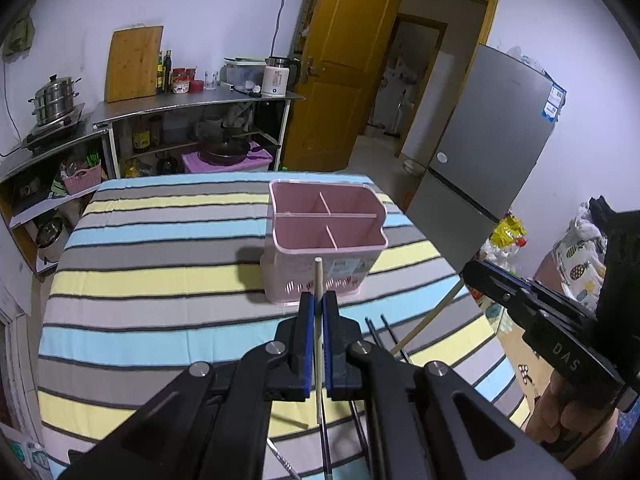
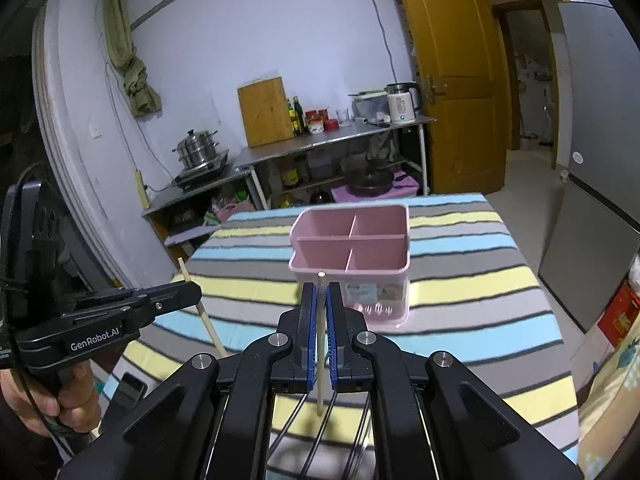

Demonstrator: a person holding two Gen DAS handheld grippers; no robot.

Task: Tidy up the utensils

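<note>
Both grippers, left (image 1: pixel 319 308) and right (image 2: pixel 321 300), clamped on one pale wooden chopstick (image 1: pixel 318 344) each, shafts upright; pink four-compartment plastic caddy (image 1: pixel 326 220) at twelve o'clock, near both.

Pale lavender walls (image 2: pixel 280 20). Open yellow wooden door (image 1: pixel 344 60) beside tall grey refrigerator (image 1: pixel 492 132). Stainless-steel shelving counter (image 2: pixel 320 140) against the wall; bamboo cutting board (image 1: pixel 134 64) leans upright there.

Left tool (image 1: pixel 319 300) and right tool (image 2: pixel 321 294) are raised side by side, each clamped tight.
</note>
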